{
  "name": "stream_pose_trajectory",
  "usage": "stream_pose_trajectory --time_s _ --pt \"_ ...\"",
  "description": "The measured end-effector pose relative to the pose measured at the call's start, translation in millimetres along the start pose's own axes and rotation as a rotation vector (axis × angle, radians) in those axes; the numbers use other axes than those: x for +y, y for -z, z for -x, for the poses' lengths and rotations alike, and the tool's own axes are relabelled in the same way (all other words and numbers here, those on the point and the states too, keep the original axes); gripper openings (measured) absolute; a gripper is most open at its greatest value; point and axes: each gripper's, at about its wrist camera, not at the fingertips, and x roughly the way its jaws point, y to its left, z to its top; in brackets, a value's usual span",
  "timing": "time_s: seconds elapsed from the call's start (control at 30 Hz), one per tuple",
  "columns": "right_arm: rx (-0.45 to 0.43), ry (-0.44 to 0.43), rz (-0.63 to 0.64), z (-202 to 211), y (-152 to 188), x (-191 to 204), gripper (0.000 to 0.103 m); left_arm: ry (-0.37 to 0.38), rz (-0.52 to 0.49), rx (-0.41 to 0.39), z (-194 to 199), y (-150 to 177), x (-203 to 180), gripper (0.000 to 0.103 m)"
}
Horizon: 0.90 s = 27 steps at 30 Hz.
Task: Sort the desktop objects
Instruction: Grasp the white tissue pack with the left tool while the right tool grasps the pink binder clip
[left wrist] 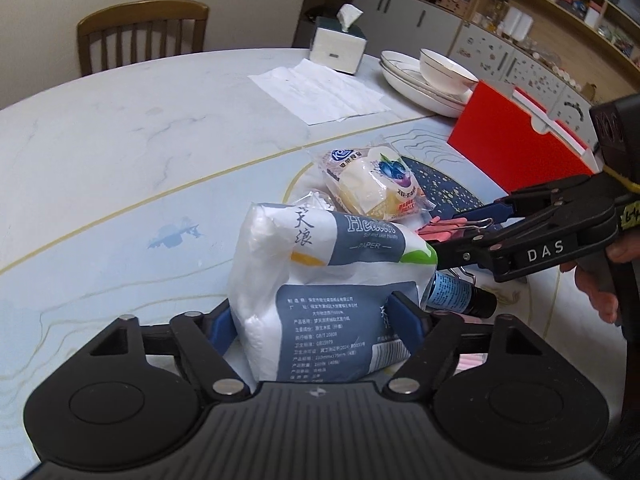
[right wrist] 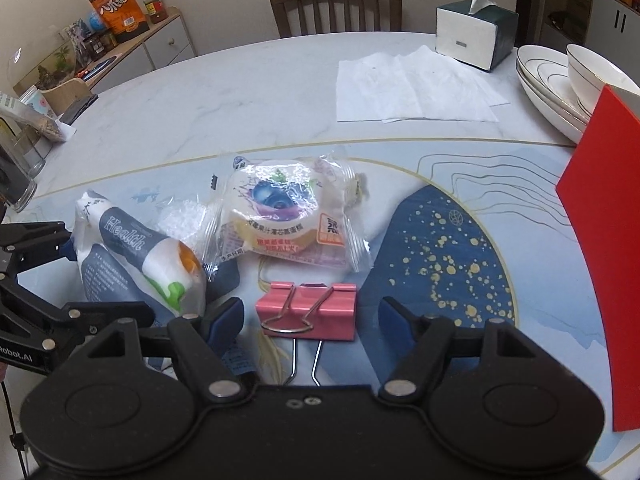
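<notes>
My left gripper (left wrist: 318,320) is shut on a white and grey tissue pack (left wrist: 320,280), its blue pads pressing both sides. The pack also shows in the right wrist view (right wrist: 136,256), with the left gripper (right wrist: 68,252) at its left. My right gripper (right wrist: 312,316) is open, its fingers on either side of a pink binder clip (right wrist: 310,312) lying on the table; it touches neither. The right gripper (left wrist: 460,232) enters the left wrist view from the right. A wrapped blueberry cake (right wrist: 284,216) lies behind the clip. A small dark bottle (left wrist: 464,296) lies beside the pack.
A red box (right wrist: 604,216) stands at the right. Stacked white plates and a bowl (right wrist: 560,80), a tissue box (right wrist: 476,32) and flat paper napkins (right wrist: 408,84) lie at the back. A glass (right wrist: 20,160) stands at the left edge. A wooden chair (right wrist: 336,4) is beyond the table.
</notes>
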Motion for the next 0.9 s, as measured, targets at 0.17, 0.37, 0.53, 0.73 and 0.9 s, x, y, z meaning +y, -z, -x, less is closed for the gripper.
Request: stream_pose_trajectory --time_s 0.17,0.37,0.53,0.73,0.9 --pt "-0.002 0.012 0.032 0.7 -0.1 1.1 0.056 -0.018 0.071 -0.002 7.1 5.4 0.4 0.062" --pt "0.003 0.009 0.055 3.9 1.0 -1.7 0.050 -0.037 0.147 -0.007 17.9 13.9 -1.2 0.048" --pt "0.002 0.003 0.041 14.6 7.0 -13.1 0.050 -0.058 0.202 -0.022 25.5 19.1 -6.0 0.038" --pt "-0.006 0.002 0.021 38.9 19.1 -30.8 0.050 -0.076 0.237 -0.052 33.5 24.8 -21.5 0.031" --pt "-0.023 -0.015 0.010 62.9 29.0 -40.2 0.050 -0.082 0.280 -0.084 46.9 30.7 -33.4 0.027"
